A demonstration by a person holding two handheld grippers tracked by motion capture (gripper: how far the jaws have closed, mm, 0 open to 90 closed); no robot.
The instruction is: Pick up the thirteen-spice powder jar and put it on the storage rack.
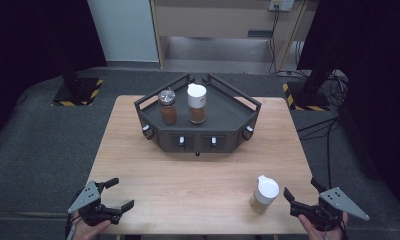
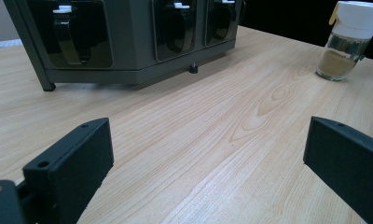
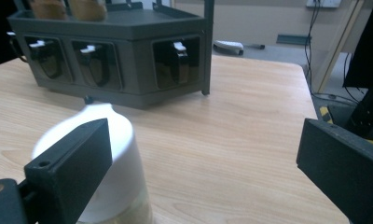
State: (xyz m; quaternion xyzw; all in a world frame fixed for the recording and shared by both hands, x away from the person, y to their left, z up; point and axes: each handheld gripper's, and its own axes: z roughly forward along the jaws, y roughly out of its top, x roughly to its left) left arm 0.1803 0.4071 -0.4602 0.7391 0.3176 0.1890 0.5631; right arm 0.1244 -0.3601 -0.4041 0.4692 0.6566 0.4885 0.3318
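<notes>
One spice jar (image 1: 264, 194) stands alone on the tabletop (image 1: 188, 185) at the lower right of the high view, white-capped and part full of pale powder, just left of the right gripper (image 1: 302, 196). That gripper's jaws stand wide and hold nothing; in the right gripper view the jar (image 3: 107, 172) sits at the lower left, partly behind the left jaw rather than between the two. Closing from here would likely clip the cap or shove the jar sideways, and a tall, narrow jar could tip and roll toward the near edge. The left gripper (image 1: 116, 194), at the lower left, also has its jaws wide and empty, well apart from the jar. Two more jars (image 1: 182, 105) stand on the dark rack (image 1: 228, 127) at centre.
</notes>
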